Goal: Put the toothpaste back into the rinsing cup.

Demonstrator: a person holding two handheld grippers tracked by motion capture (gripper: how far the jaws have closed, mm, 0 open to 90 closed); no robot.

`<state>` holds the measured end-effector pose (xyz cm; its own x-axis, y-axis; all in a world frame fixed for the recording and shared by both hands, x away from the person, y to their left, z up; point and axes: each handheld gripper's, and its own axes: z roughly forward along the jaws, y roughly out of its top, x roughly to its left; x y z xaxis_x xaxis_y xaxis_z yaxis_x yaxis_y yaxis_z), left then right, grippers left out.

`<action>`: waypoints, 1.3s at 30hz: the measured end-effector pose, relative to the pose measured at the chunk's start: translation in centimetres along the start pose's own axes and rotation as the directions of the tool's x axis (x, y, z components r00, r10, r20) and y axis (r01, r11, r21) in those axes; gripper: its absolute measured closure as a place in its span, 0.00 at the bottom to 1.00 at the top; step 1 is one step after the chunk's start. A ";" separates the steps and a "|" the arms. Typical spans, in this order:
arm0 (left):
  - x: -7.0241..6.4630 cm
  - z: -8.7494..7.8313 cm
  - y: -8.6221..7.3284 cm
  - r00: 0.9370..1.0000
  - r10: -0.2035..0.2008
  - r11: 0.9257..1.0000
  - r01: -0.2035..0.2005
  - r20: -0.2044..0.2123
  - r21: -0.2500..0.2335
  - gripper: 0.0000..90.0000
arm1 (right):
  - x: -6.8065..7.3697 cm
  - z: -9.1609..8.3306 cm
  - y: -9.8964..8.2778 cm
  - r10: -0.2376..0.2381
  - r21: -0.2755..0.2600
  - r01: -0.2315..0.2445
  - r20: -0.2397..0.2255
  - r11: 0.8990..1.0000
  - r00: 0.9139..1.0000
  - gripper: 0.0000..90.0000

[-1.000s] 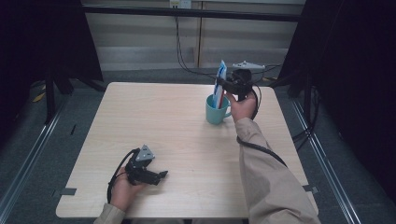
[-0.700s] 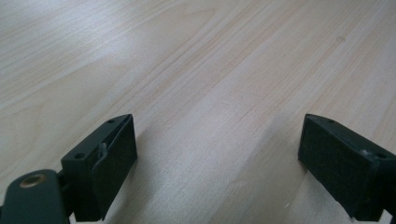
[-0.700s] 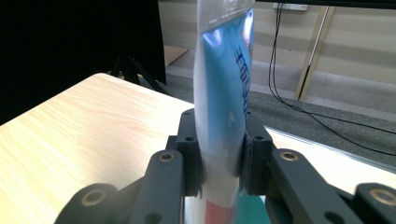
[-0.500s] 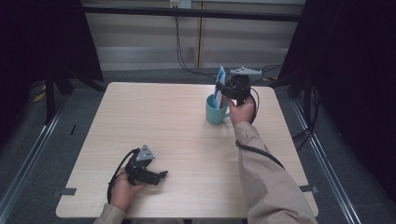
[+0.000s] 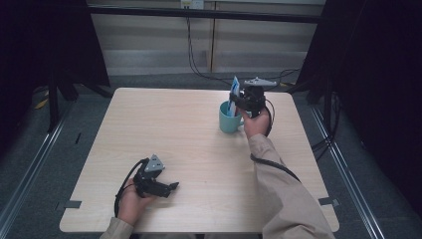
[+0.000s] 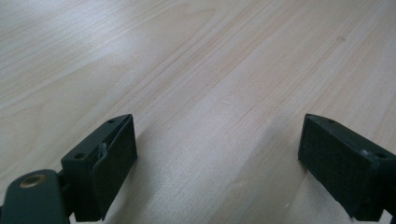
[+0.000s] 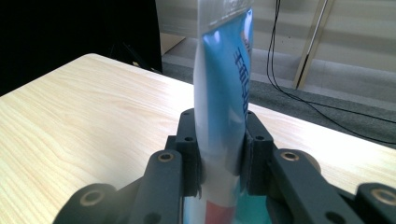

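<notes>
Pale wood table [image 5: 174, 129], grey carpet floor [image 5: 45, 164], dark curtains [image 5: 378, 74]

My right gripper [image 7: 219, 154] clamps an upright blue-and-white tube [image 7: 224, 93], its fingers [image 7: 187, 140] pressing both sides, above the wooden counter [image 7: 70, 121].

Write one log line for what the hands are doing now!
right gripper: shut on tube, over cup | left gripper: open, idle on table
</notes>
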<state>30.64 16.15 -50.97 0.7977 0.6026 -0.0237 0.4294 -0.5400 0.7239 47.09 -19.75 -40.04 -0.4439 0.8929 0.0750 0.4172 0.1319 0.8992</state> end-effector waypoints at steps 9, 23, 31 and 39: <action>0.0 0.0 0.0 1.000 0.000 1.000 0.000 0.000 0.000 0.13 | -0.3 -0.1 -0.4 0.014 -0.005 -0.013 0.006 1.000 1.000 0.80; -0.1 0.0 0.0 1.000 -0.005 1.000 0.005 0.000 0.002 0.13 | -2.0 -1.1 -1.0 0.069 -0.016 -0.069 0.002 0.998 0.998 0.78; -0.1 0.0 0.0 1.000 -0.005 1.000 0.005 0.000 0.002 0.13 | -2.6 -1.4 -1.2 0.072 -0.015 -0.071 0.006 0.997 0.997 0.75; -0.1 0.0 0.0 1.000 -0.005 1.000 0.005 0.000 0.003 0.13 | -2.6 -1.6 -1.1 0.052 -0.015 -0.052 0.023 0.999 0.998 0.71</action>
<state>30.60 16.10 -50.97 0.7955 0.6054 -0.0268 0.4343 -0.5387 0.7220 46.52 -22.95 -40.57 -0.4027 0.9085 0.1119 0.4280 0.0788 0.9003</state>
